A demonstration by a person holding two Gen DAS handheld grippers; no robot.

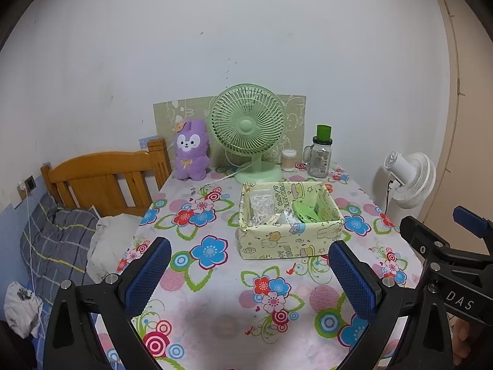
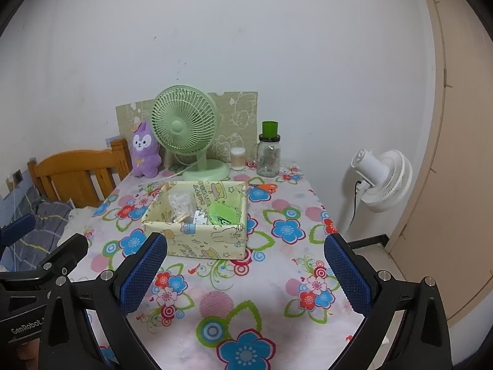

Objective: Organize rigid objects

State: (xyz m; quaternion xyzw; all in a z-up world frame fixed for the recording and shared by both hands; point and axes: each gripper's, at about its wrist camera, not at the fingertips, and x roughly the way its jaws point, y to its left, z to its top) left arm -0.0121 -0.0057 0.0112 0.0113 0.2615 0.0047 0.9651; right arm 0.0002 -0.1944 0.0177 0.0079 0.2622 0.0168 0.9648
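Both jaws spread, empty; box (image 1: 289, 240) ahead (well apart) on table (image 1: 215, 308).

In the left wrist view, the black body of the right gripper (image 1: 471, 222) at the right edge carries the white letters "DAS". In the right wrist view, the left gripper (image 2: 18, 225) at the lower left edge reads "GenRobot" in white. The yellow cartoon-print box (image 1: 277, 240) in the middle of the table shows lettering that looks like "HAPPY BIRTHDAY" on its inner wall, only partly legible.
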